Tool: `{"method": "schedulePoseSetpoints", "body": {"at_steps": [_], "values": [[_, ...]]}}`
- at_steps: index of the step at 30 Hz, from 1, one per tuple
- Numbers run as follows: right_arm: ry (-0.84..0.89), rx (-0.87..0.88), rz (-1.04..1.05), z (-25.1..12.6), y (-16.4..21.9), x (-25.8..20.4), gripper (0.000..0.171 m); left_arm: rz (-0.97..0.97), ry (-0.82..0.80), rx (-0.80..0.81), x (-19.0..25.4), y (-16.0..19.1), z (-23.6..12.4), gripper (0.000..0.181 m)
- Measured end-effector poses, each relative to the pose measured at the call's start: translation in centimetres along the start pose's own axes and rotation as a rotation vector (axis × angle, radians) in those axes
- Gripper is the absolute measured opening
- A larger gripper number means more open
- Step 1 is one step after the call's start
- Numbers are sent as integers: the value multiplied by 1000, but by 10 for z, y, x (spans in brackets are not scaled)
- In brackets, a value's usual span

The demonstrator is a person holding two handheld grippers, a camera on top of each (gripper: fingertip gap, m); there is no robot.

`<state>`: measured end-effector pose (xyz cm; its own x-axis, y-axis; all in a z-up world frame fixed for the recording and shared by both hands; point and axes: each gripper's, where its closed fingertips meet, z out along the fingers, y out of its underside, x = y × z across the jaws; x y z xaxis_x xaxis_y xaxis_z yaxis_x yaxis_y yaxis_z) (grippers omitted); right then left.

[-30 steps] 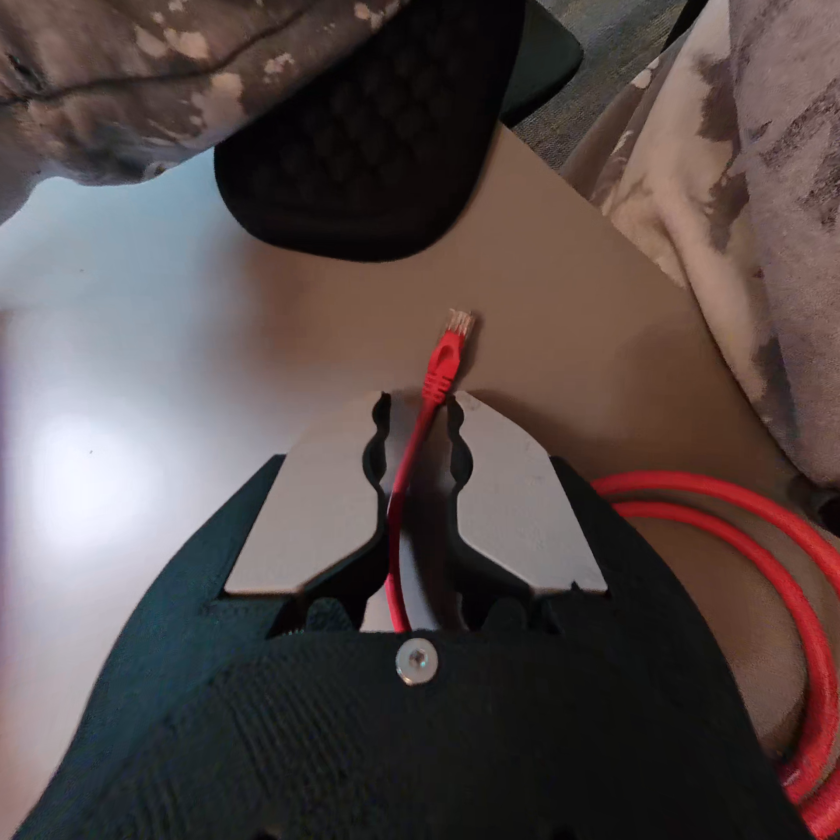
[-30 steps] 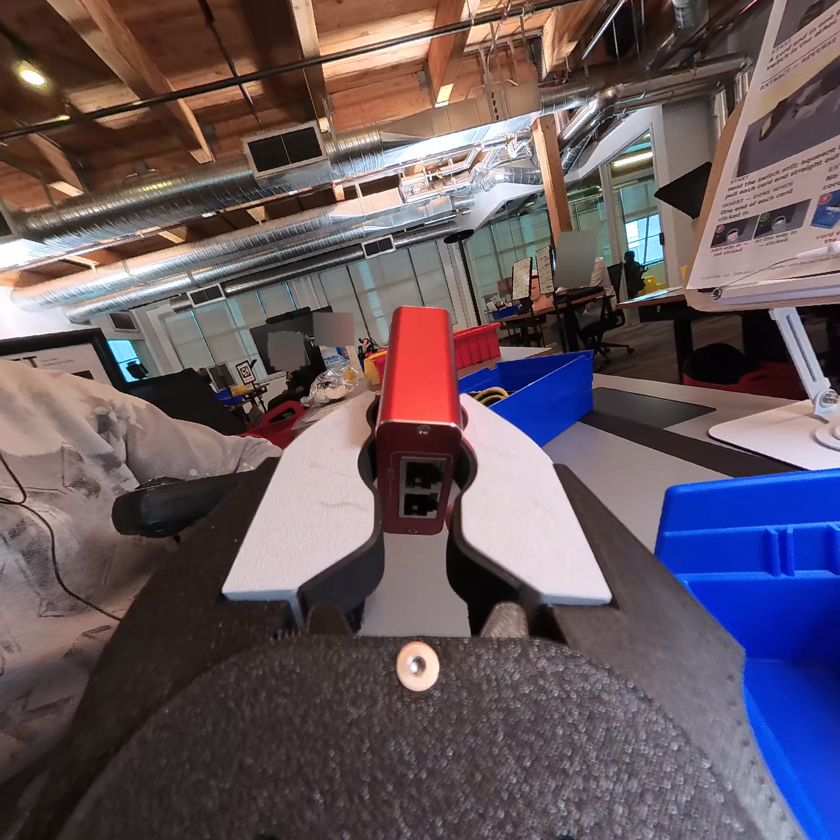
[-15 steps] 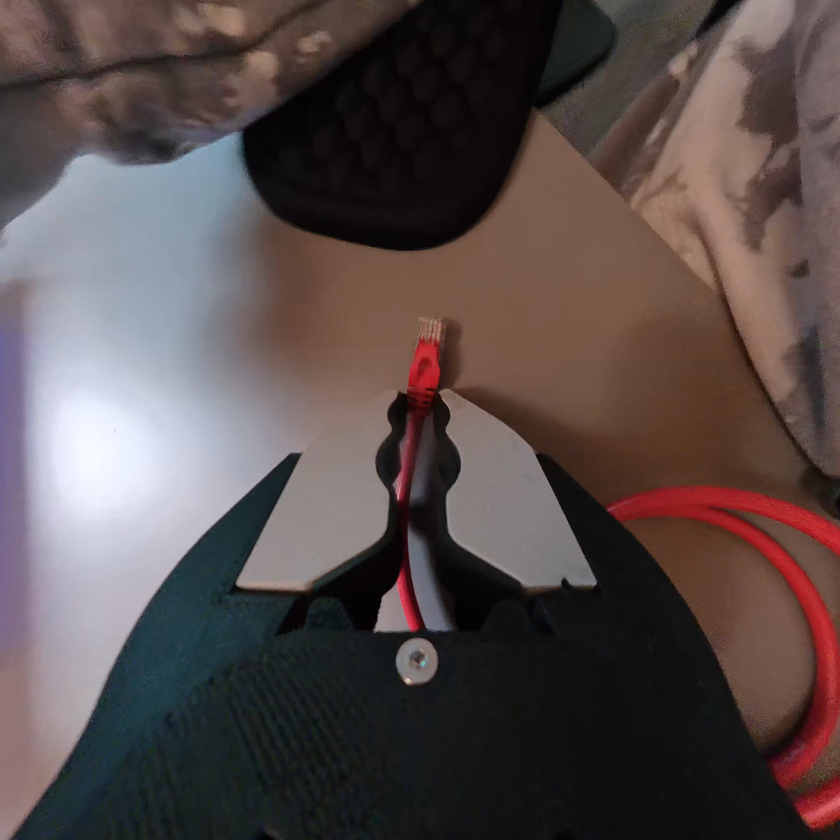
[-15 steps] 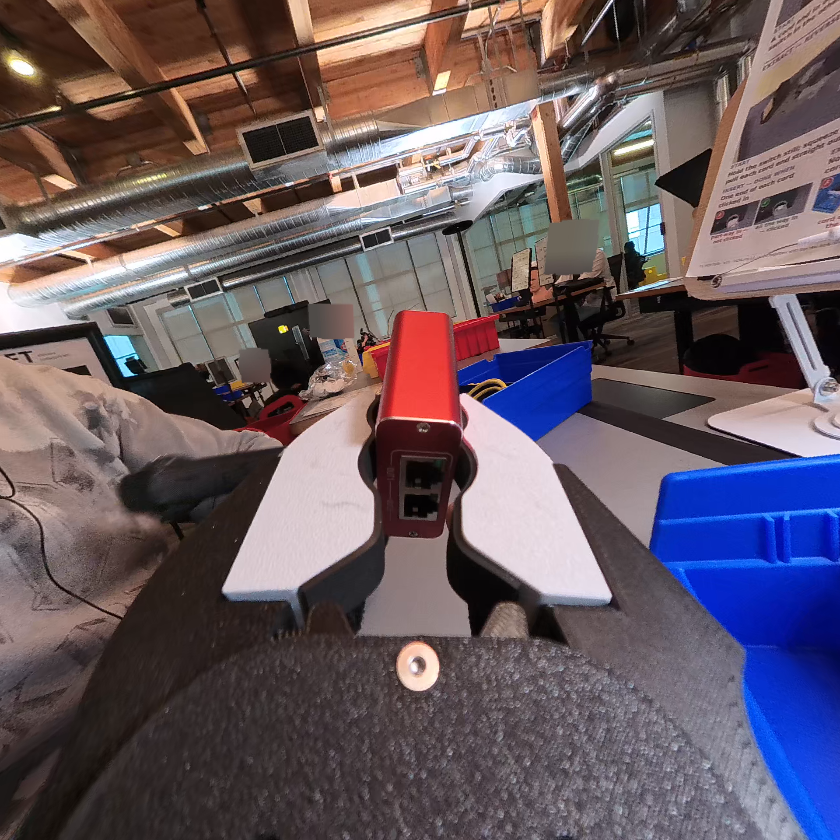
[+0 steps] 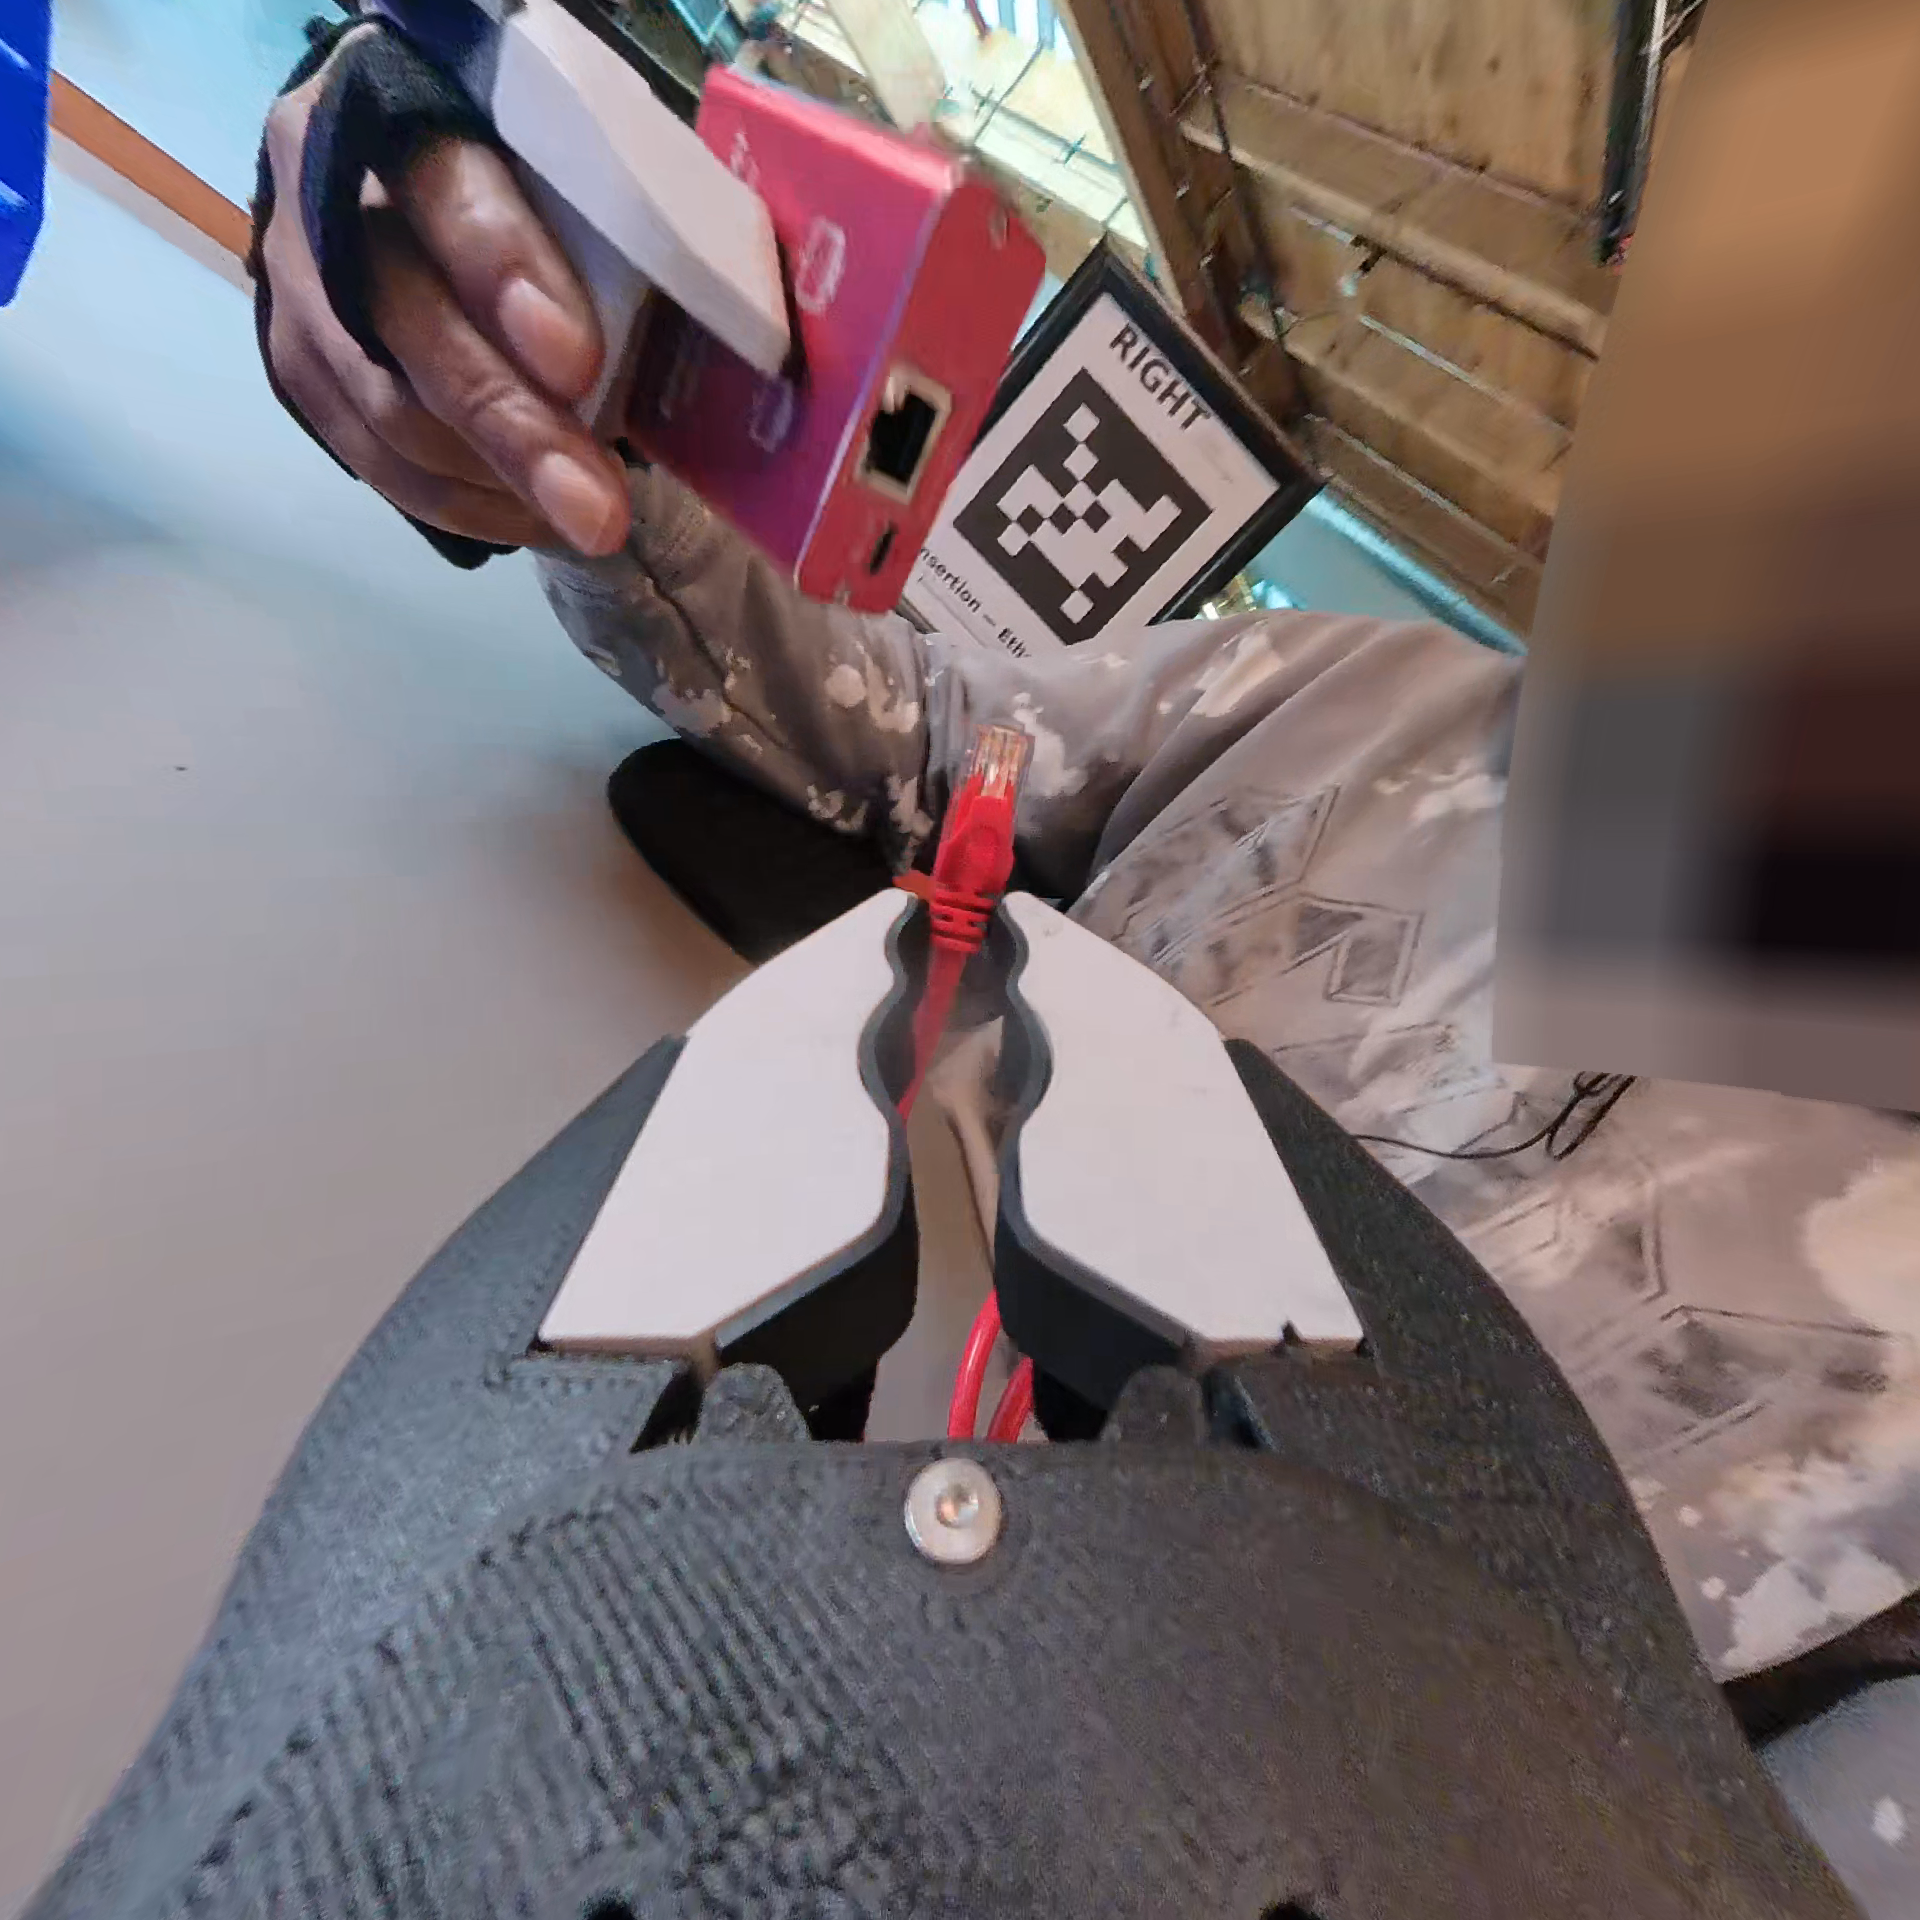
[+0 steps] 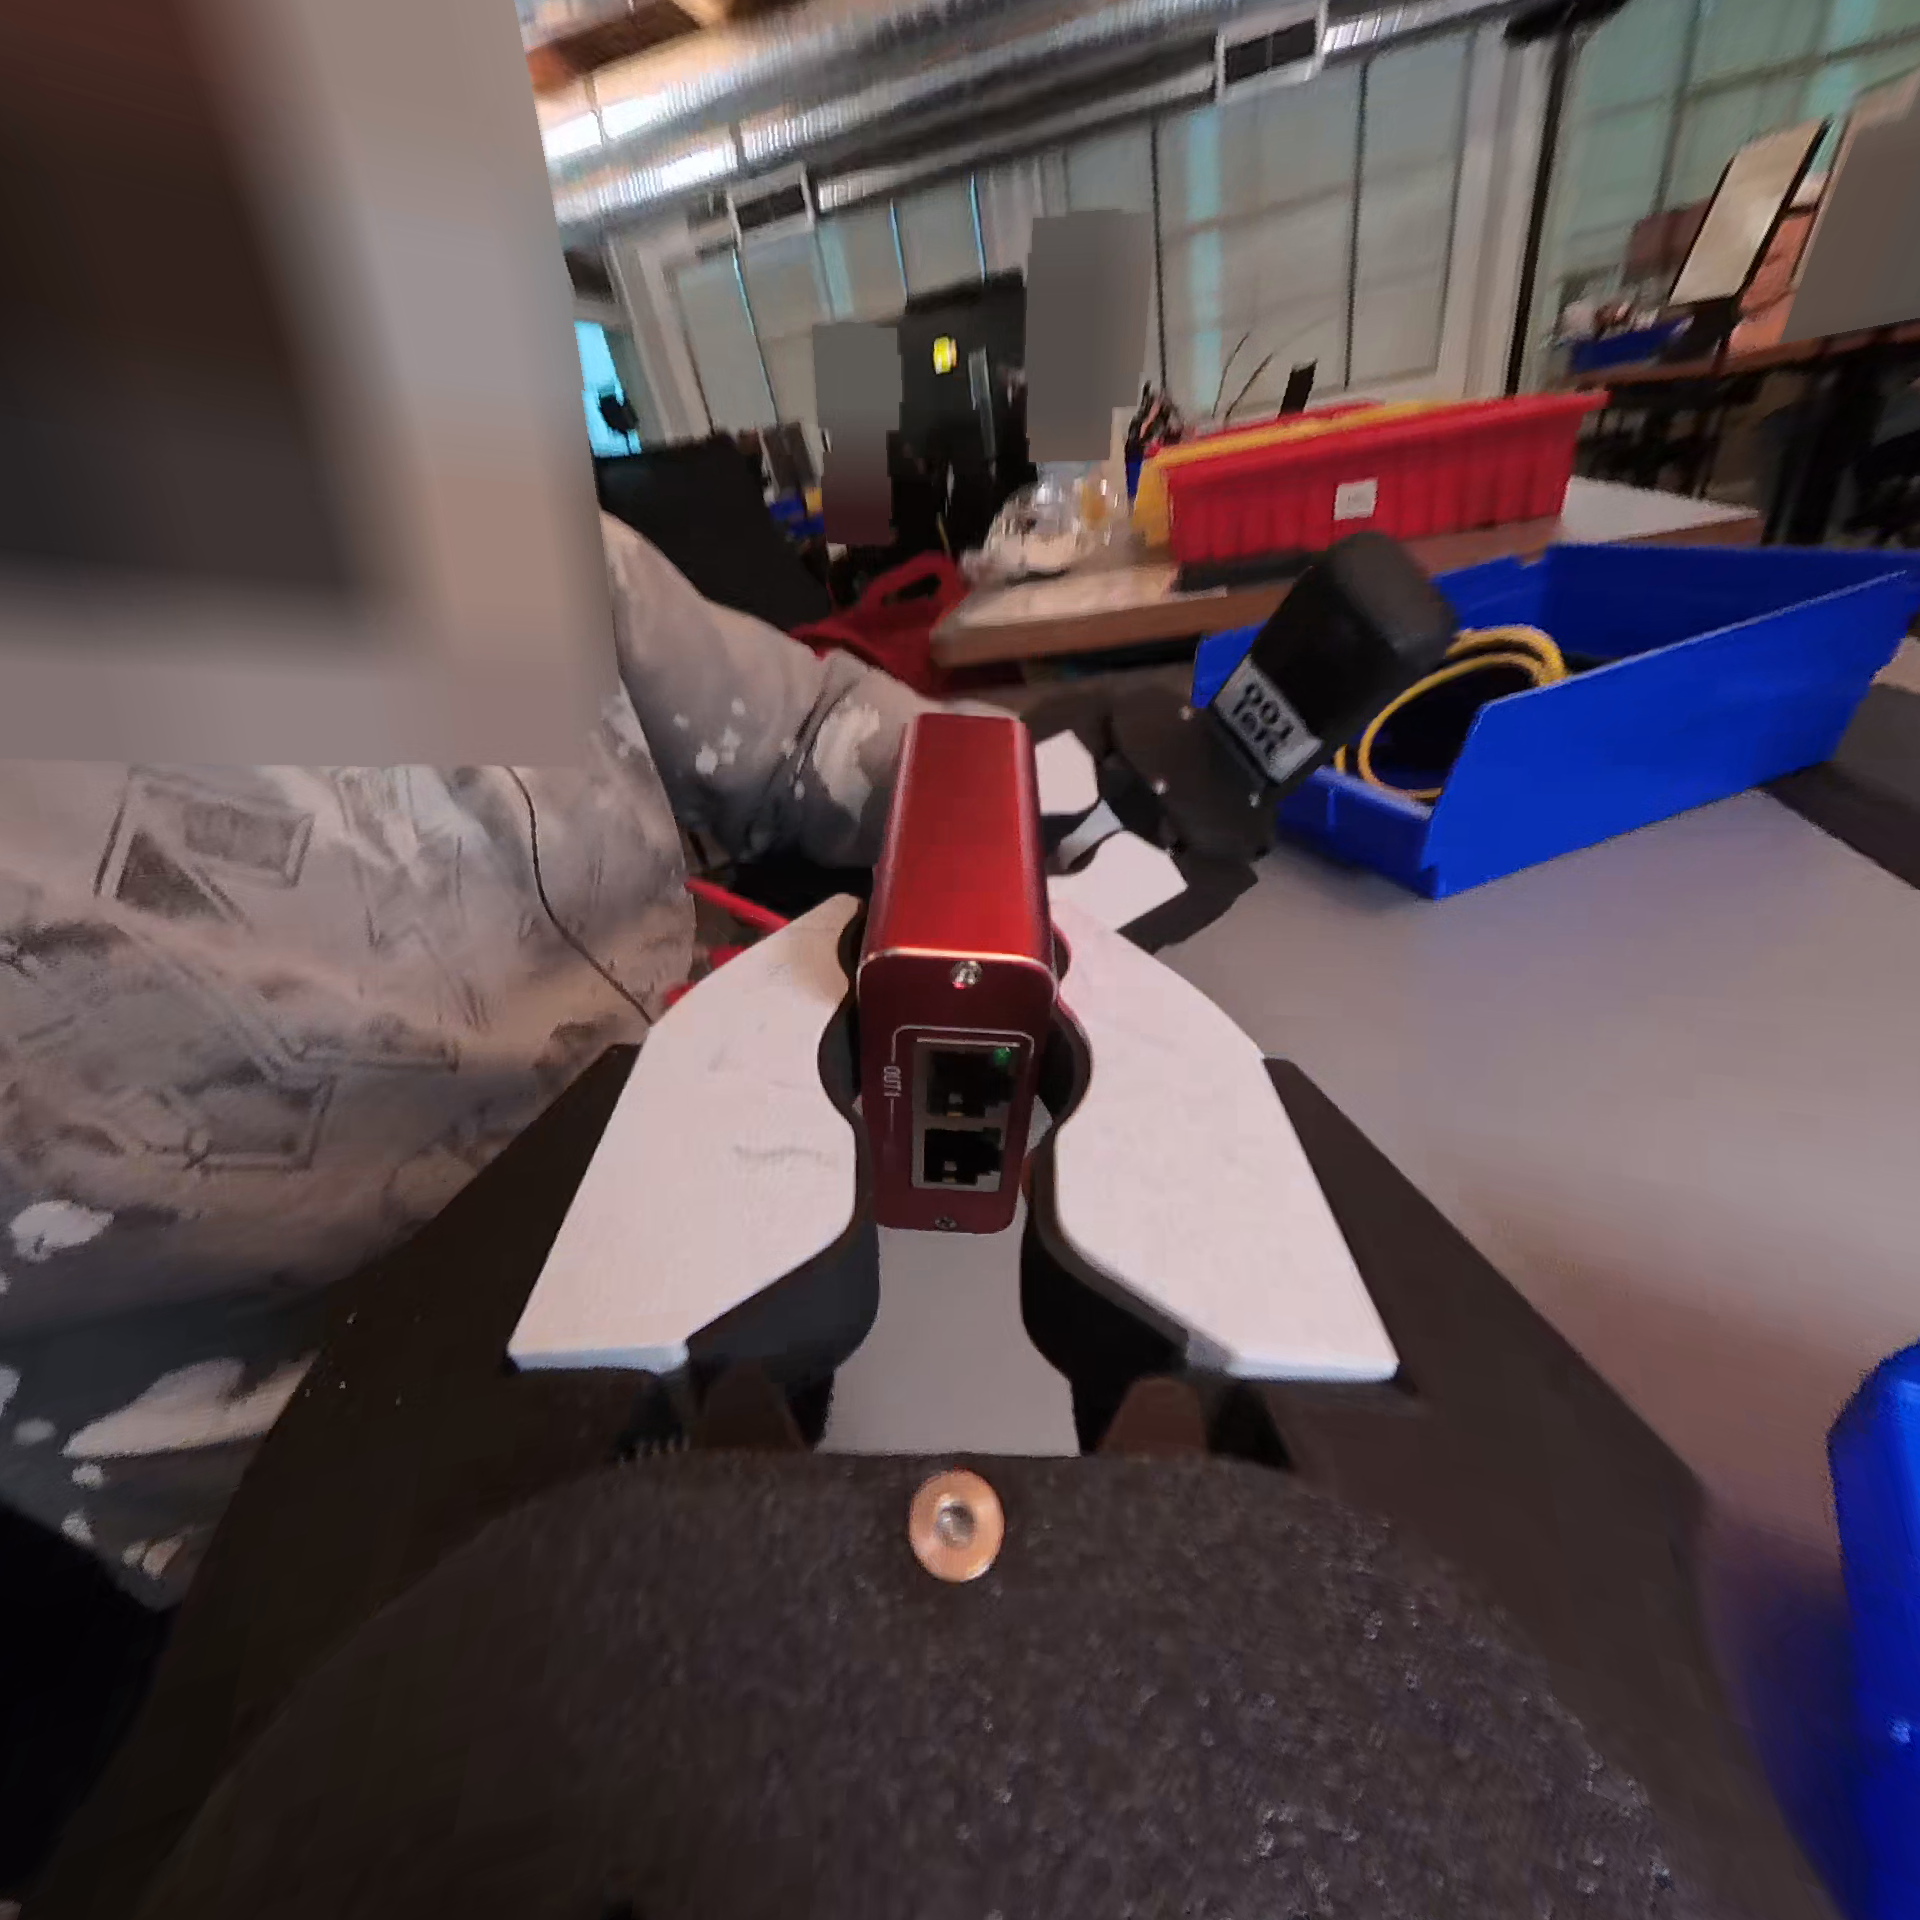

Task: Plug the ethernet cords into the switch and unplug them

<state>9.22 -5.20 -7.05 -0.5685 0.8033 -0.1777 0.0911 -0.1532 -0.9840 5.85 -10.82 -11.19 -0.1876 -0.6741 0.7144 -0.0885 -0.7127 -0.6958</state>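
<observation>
My left gripper (image 5: 961,914) is shut on the red ethernet cord (image 5: 940,997). The cord's clear plug (image 5: 995,764) sticks out past the fingertips and points up toward the red switch (image 5: 831,343). The switch hangs above it with a gap between them, and an open port (image 5: 902,442) faces the plug. My right gripper (image 6: 954,930) is shut on the red switch (image 6: 961,862). Two empty ports (image 6: 961,1122) on its near end face the camera. The left gripper (image 6: 1122,862) shows just beyond the switch's far end.
A hand (image 5: 447,312) holds the right gripper. The person's patterned grey sleeve (image 5: 1299,831) fills the right side. A framed marker sign (image 5: 1101,499) stands behind. A blue bin (image 6: 1621,717) with a yellow cable (image 6: 1455,717) sits on the grey table (image 6: 1507,1091). Another blue bin (image 6: 1881,1558) is at lower right.
My left gripper has swung up from facing the tabletop to facing the switch, still gripping the cord. My right gripper has tilted down and turned, bringing the left gripper into its view.
</observation>
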Motion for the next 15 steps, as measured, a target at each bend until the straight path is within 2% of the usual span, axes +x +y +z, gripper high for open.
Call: {"method": "schedulePoseSetpoints", "body": {"at_steps": [6,15], "values": [[1,-255,-68,14,26,-4,28,-111,63,3,-3,4,4,11],[-37,-465,-223,23,34,-9,28,-251,121,6,-11,12,7,12]]}}
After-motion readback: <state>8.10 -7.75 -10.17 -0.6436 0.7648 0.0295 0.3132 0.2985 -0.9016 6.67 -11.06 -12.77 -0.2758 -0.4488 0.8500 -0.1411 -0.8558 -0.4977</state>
